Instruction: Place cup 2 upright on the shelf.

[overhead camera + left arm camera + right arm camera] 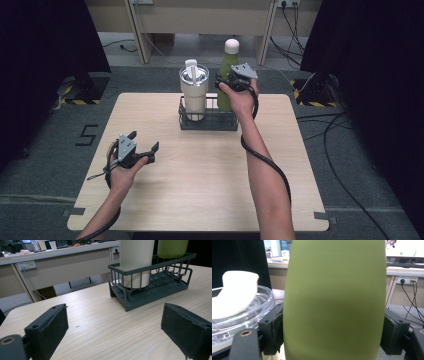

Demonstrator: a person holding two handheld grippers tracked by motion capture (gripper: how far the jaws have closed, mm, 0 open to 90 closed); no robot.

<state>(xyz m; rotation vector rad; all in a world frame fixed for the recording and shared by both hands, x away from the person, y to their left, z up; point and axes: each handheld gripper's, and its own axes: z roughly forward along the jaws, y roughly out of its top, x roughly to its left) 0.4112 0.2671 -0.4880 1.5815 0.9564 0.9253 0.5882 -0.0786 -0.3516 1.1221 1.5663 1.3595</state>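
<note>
The wooden table (200,185) carries a dark wire rack (208,121) at its far middle. In the rack's left end stands a cream tumbler (193,97) with a clear lid (249,312). The green bottle (226,82), white-capped, stands upright at the rack's right end; whether its base rests on the rack floor or hangs slightly above it cannot be judged, since the hand covers it. The right gripper (229,82) is clamped on the bottle's body, one pad on each side. The left gripper (145,142) hovers over the table's near left area, jaws spread wide with nothing between them, well apart from the rack.
</note>
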